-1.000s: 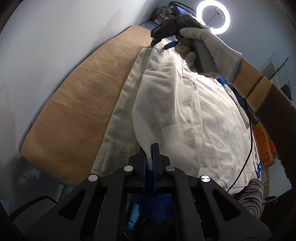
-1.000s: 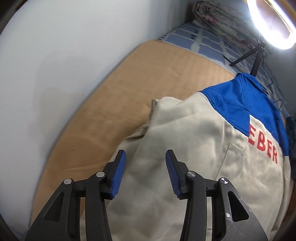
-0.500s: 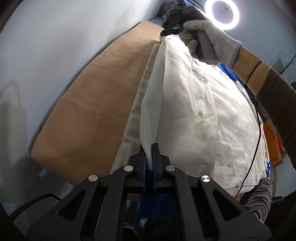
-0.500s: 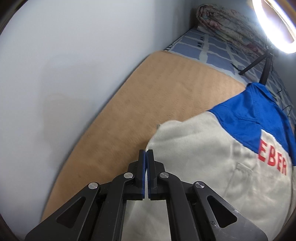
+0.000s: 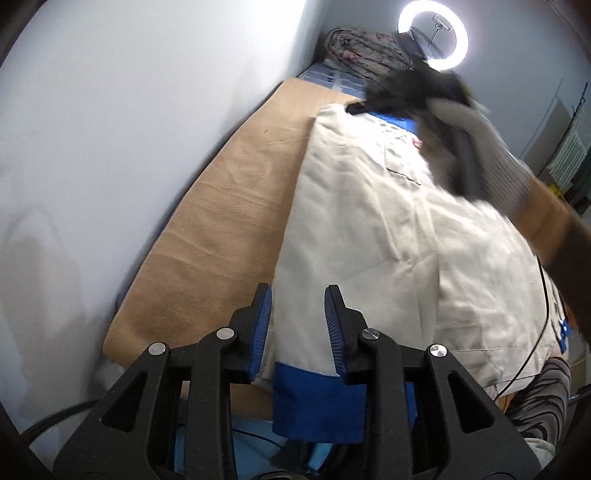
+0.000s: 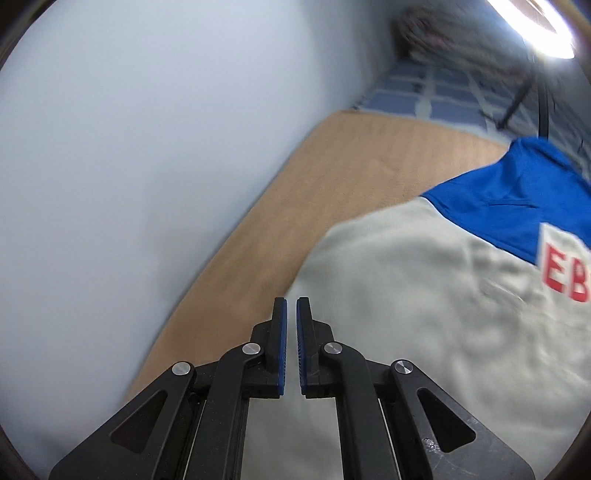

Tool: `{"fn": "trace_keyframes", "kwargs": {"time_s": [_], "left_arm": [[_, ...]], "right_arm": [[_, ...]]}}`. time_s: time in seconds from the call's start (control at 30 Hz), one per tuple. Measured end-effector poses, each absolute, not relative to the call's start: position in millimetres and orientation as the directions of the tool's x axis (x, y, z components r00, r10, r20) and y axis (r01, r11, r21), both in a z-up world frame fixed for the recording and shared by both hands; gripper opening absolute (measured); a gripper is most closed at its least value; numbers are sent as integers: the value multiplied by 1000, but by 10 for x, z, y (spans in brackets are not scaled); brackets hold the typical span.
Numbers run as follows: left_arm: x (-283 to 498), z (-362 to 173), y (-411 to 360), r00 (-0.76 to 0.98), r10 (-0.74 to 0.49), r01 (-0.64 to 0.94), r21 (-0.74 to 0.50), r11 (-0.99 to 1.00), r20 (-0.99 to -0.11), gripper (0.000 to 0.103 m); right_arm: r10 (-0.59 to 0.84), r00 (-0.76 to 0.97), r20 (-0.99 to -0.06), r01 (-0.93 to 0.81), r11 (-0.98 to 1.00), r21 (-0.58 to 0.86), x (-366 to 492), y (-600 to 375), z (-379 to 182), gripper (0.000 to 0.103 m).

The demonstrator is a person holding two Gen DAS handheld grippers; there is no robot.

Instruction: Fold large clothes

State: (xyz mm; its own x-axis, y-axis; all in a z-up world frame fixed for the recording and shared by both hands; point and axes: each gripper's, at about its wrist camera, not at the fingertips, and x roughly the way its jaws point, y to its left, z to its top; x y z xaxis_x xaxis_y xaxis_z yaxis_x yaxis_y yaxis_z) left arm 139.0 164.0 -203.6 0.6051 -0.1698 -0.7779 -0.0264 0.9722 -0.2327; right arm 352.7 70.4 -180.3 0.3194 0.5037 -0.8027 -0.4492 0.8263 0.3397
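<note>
A large beige work jacket [image 5: 388, 229] with blue trim and red letters lies on a tan blanket [image 5: 229, 206]; its left side is folded over the body. My left gripper [image 5: 298, 325] is open above the jacket's near hem and blue cuff [image 5: 332, 402]. My right gripper [image 6: 291, 332] has its jaws slightly apart, with nothing between them, over the jacket's [image 6: 424, 314] left edge near the blue shoulder [image 6: 517, 199]. In the left wrist view the right gripper [image 5: 373, 103] is blurred at the jacket's far corner.
A pale wall [image 5: 129, 129] runs along the left of the blanket. A rolled patterned quilt [image 5: 365, 51] and a ring light [image 5: 434, 33] stand at the far end on a blue checked sheet [image 6: 436, 99]. A black cable [image 5: 543, 332] crosses the jacket's right side.
My left gripper has opened and let go of the jacket's edge, which now lies folded flat. My right gripper has parted slightly and released its pinch at the far corner.
</note>
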Motion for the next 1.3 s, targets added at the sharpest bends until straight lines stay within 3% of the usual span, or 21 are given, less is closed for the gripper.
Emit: {"fn": "trace_keyframes", "kwargs": {"time_s": [0.13, 0.33, 0.53, 0.7, 0.97, 1.1, 1.2, 1.3], "left_arm": [[1443, -2087, 1778, 583, -256, -42, -343, 938, -771, 29], [1402, -2215, 1893, 563, -286, -78, -394, 916, -776, 29], [1391, -2345, 1872, 539, -208, -98, -306, 947, -816, 29], [1469, -2557, 1878, 508, -185, -113, -278, 954, -841, 29], [1223, -2391, 2119, 566, -270, -109, -395, 912, -779, 29], [1286, -2455, 2116, 547, -303, -119, -431, 894, -780, 29], [1348, -2567, 2161, 525, -366, -140, -502, 853, -769, 41], [1387, -2645, 2175, 508, -417, -153, -555, 817, -754, 41]], "right_arm": [[569, 227, -791, -525, 755, 392, 2761, 400, -1727, 4], [618, 84, -782, -574, 671, 469, 1644, 189, -1833, 4], [589, 88, -804, -668, 633, 391, 855, 324, -1993, 4], [508, 165, -845, -695, 668, 266, 717, 540, -2265, 4], [627, 143, -766, -693, 616, 375, 519, 395, -1851, 4], [627, 121, -769, -714, 593, 372, 339, 435, -1933, 4], [590, 102, -801, -726, 594, 345, 299, 585, -2160, 4], [568, 129, -813, -746, 596, 298, 233, 662, -2227, 4]]}}
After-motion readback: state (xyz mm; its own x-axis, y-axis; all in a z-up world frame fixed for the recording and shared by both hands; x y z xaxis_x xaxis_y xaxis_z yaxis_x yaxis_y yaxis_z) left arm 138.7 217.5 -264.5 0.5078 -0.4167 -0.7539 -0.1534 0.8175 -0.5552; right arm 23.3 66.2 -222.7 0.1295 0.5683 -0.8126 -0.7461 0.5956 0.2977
